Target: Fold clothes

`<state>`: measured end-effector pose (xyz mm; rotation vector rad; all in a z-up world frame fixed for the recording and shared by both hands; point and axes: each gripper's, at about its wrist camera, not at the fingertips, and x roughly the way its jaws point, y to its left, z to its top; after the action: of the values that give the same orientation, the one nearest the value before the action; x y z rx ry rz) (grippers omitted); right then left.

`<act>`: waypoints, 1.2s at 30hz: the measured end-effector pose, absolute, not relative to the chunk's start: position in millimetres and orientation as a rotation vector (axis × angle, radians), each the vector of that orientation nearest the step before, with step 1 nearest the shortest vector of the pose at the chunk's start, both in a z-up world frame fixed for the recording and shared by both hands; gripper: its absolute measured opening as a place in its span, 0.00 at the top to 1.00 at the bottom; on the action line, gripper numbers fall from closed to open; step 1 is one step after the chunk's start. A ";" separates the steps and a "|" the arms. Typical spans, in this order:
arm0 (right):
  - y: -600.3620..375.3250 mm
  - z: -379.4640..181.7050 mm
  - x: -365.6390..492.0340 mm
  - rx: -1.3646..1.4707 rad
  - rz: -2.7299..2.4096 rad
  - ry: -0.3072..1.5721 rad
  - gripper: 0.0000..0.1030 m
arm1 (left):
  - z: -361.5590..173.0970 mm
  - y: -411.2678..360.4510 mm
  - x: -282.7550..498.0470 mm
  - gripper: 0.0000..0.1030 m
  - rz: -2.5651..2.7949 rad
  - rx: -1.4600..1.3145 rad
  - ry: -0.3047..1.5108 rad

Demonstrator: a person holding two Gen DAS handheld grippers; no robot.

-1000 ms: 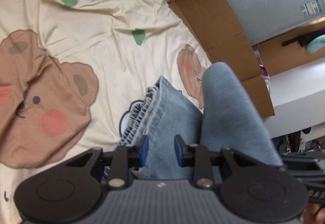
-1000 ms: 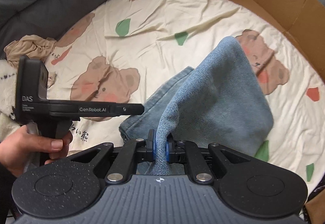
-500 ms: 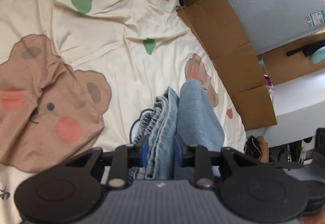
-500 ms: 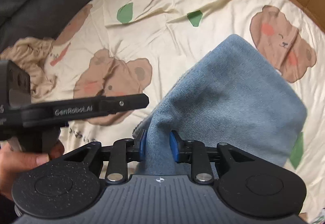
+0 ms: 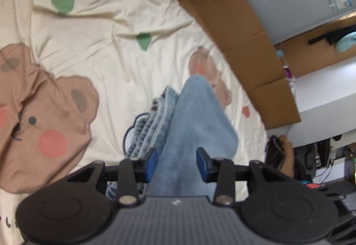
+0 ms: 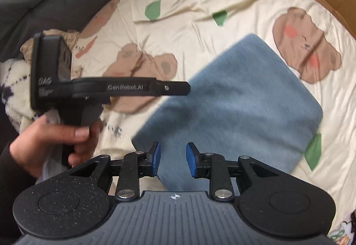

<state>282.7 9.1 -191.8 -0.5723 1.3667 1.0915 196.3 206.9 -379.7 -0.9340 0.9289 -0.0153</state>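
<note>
Now the folded light-blue denim garment [image 6: 240,98] lies flat on the cream bear-print bed sheet [image 6: 193,29], long axis slanting away up-right. Its near edge sits beneath the right tongs [image 6: 171,160]; the left tongs [image 5: 175,163] have just opened; both stand apart, gripping nothing.

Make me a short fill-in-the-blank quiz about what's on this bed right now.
1. The folded garment lying on the bed sheet is made of blue ____.
2. The cartoon animals printed on the sheet are ____.
3. Both pairs of gripper pads, left gripper and right gripper, are coloured ____.
4. The box beside the bed is made of ____.

Missing words: denim; bears; blue; cardboard
</note>
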 end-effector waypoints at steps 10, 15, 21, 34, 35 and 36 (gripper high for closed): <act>-64.6 -210.2 381.6 -0.474 0.863 1.373 0.69 | -386.3 195.6 183.5 0.93 0.020 -0.835 0.963; -94.5 -222.3 409.1 -0.346 0.827 1.357 0.69 | -390.1 199.9 173.9 0.93 0.038 -0.822 0.978; -110.8 -261.5 411.4 -0.203 0.854 1.379 0.69 | -402.5 202.1 172.6 0.93 0.055 -0.824 0.998; -132.6 -297.5 410.2 0.025 0.852 1.256 0.58 | -401.4 202.3 174.3 0.87 0.007 -0.732 1.030; -135.8 -295.6 407.2 0.030 0.875 1.243 0.57 | -399.8 201.5 174.6 0.80 0.020 -0.727 1.034; -140.8 -293.4 405.3 0.044 0.884 1.226 0.54 | -398.0 200.8 174.8 0.78 0.034 -0.724 1.038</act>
<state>405.3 -140.8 -293.4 0.0442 1.2260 0.8835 174.8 200.8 -398.0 -0.7238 1.0382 0.0335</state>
